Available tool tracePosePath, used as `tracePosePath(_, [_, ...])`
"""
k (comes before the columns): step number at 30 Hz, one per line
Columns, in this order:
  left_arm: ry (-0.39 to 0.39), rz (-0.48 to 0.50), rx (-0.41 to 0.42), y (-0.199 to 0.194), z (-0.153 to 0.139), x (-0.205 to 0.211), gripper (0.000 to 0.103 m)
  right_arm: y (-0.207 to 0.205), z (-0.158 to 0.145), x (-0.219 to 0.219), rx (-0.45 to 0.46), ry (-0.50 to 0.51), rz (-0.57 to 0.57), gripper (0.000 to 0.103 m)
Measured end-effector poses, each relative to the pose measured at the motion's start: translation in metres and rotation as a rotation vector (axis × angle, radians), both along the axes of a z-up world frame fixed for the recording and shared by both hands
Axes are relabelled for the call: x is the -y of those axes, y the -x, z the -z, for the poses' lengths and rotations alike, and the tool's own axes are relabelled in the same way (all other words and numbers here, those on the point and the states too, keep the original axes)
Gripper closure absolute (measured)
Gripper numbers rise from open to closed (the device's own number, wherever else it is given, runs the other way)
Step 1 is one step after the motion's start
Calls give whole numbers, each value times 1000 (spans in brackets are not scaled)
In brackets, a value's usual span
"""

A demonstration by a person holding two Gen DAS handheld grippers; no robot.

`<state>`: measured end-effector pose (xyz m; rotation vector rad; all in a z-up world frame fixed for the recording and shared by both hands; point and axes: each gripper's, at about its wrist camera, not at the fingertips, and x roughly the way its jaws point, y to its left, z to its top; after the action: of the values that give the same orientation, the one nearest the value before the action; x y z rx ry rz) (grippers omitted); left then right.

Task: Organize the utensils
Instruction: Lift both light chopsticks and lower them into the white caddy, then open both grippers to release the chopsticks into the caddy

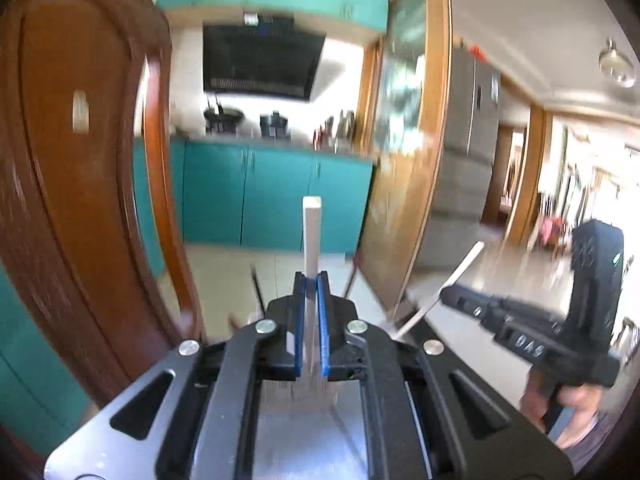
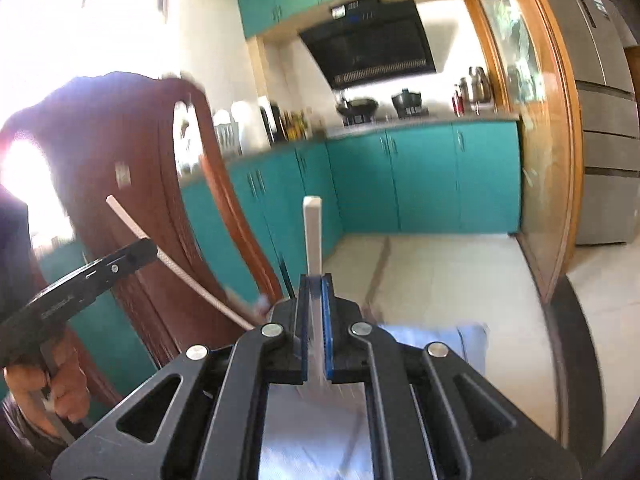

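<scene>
My left gripper (image 1: 311, 280) is shut on a white utensil handle (image 1: 311, 232) that sticks straight up out of the blue pads. My right gripper (image 2: 315, 280) is shut on a second white utensil handle (image 2: 313, 232), also upright. Each gripper shows in the other's view: the right one (image 1: 444, 294) at the right with its white handle (image 1: 460, 272) slanting up, the left one (image 2: 150, 248) at the left with its white handle (image 2: 132, 226) slanting. Both are raised and point at the kitchen. The utensils' working ends are hidden.
A brown wooden chair back (image 1: 80, 184) stands close on the left and also shows in the right wrist view (image 2: 132, 152). A light blue cloth (image 2: 432, 340) lies below the right gripper. Teal cabinets (image 1: 272, 196), a stove with pots (image 1: 244, 120) and a fridge (image 2: 604, 120) lie beyond.
</scene>
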<state>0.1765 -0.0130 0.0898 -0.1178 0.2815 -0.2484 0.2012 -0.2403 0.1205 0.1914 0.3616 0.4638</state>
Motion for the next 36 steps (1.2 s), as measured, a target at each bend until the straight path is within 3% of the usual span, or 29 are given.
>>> tracePosePath(2, [48, -17, 46, -11, -26, -6, 96, -14, -15, 1, 4, -45, 5, 97])
tracePosePath(5, [94, -40, 62, -29, -41, -11, 96, -35, -21, 3, 2, -87, 22, 97])
tracePosePath(15, [115, -131, -37, -94, -13, -19, 96, -60, -5, 15, 27, -204, 87, 97])
tracePosePath(19, [122, -159, -41, -103, -8, -21, 96, -61, 6, 6, 39, -142, 120, 97])
tracePosePath(28, [22, -182, -100, -111, 21, 5, 96, -60, 30, -14, 4, -5, 127, 95])
tracePosePath(32, [-2, -181, -88, -102, 21, 9, 87, -49, 25, -8, 16, -17, 133, 80])
tracePosePath(36, [-12, -165, -78, -79, 23, 12, 69, -20, 16, 0, 67, -44, 132, 49])
